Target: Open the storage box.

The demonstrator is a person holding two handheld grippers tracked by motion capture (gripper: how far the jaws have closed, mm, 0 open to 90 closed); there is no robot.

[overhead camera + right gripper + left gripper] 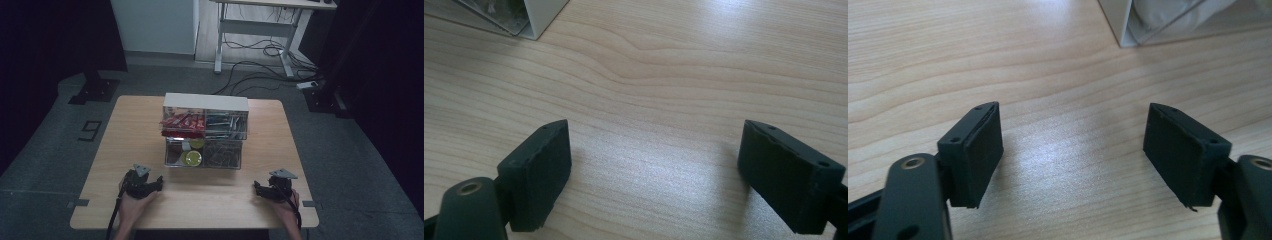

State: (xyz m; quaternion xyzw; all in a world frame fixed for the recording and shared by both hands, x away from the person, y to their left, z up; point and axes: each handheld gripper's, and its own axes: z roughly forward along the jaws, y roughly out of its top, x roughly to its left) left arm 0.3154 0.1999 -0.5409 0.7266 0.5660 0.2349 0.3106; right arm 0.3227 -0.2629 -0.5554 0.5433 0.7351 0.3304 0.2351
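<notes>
We hold left gripper [159, 183] spread, near table's [135, 125] front-left corner | right gripper [256, 189] spread, front-right corner | both empty | drawer box [205, 102] mid-table, apart.

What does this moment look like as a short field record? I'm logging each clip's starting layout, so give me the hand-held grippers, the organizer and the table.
surface: wooden table
main object: clear drawer organizer, mid-table, two tiers
upper tier: red snack packets at left, dark packets at right
lower tier: yellow-lidded round item at left
left hand-held gripper: open, nothing between the jaws, near front edge
right hand-held gripper: open, nothing between the jaws, near front edge
contact: neither touches the organizer
</notes>
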